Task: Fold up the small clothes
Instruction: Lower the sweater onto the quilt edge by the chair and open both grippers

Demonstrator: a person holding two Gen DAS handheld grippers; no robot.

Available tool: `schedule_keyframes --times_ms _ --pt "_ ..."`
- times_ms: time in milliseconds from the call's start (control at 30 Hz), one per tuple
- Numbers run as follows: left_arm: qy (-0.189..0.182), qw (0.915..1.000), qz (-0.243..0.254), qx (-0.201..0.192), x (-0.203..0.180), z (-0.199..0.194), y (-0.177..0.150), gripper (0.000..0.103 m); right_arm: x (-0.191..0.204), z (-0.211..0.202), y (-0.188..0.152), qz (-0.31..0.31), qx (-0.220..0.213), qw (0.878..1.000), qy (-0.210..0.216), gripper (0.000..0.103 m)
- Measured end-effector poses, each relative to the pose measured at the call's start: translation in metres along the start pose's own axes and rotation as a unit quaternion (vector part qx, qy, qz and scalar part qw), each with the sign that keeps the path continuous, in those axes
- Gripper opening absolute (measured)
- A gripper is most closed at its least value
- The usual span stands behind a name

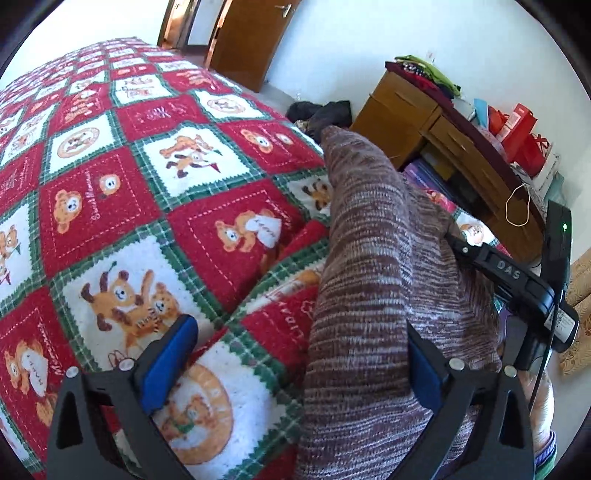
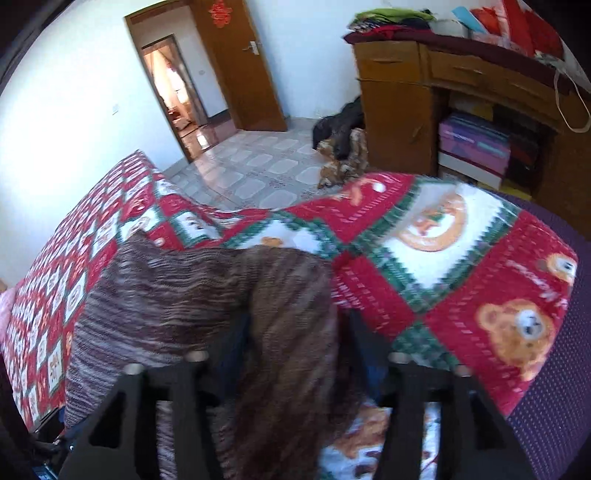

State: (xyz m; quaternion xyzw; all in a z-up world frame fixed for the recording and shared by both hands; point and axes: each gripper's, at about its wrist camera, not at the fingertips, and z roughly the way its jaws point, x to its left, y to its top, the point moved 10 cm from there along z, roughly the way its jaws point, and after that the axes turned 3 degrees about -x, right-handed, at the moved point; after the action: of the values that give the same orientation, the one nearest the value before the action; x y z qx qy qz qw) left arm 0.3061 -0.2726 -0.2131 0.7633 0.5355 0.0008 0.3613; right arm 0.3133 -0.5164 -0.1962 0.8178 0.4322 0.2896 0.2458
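Brown-and-white marled knit garment (image 1: 373, 280) spread on the teddy-bear quilt (image 1: 155, 206), running lengthwise away from the lens in the left wrist view. Left gripper (image 1: 299, 365) spread wide and released: blue pad of the left finger (image 1: 168, 365) over bare quilt, well clear of the knit; blue pad of the right finger (image 1: 424, 373) lying against or just over the fabric, with nothing pinched. Near edge of the garment filling the right half of the gap between those fingers.

In the right wrist view, right gripper (image 2: 295, 347) parted, a bunched fold of the same knit garment (image 2: 207, 306) rising between the black fingers (image 2: 373, 354). Cannot tell whether the pads press on the cloth: blurred, and the fold hides them. From the other camera, right gripper body (image 1: 517, 280) seen resting at the garment's far right side, with a hand (image 1: 543, 406) under it.

Fabric ribbed in thin horizontal streaks of maroon, brown and off-white, thick and soft, humped rather than flat, one narrow end tapering toward the far bed edge.

Quilt in red and white squares with green plaid borders, rumpled beside the knit. Purple dotted sheet (image 2: 546, 369) bare at the bed corner. Beyond the bed: tiled floor (image 2: 258, 166), dark clothing heap (image 2: 340, 129) on the floor, wooden desk (image 2: 399, 107) stacked with folded clothes (image 2: 388, 22) and red bags (image 1: 521, 129), wooden door (image 2: 236, 66) ajar.
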Motion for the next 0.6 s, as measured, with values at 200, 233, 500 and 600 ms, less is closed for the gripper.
schedule_keyframes --times_ms 200,233,500,600 --pt "0.047 0.9939 0.087 -0.048 -0.014 -0.043 0.001 0.103 0.007 -0.097 -0.006 -0.02 -0.095 0.995 -0.008 0.059" --pt "0.054 0.992 0.099 -0.057 -0.014 -0.047 0.003 0.103 0.012 -0.112 -0.012 -0.025 -0.103 0.994 -0.006 0.059" --pt "0.083 0.9855 0.122 -0.084 -0.006 -0.076 -0.007 0.103 0.029 -0.158 -0.077 0.005 -0.09 0.996 -0.023 0.064" --pt "0.085 0.9842 0.127 -0.089 -0.004 -0.089 -0.017 0.103 0.032 -0.166 -0.095 0.022 -0.089 0.995 -0.033 0.073"
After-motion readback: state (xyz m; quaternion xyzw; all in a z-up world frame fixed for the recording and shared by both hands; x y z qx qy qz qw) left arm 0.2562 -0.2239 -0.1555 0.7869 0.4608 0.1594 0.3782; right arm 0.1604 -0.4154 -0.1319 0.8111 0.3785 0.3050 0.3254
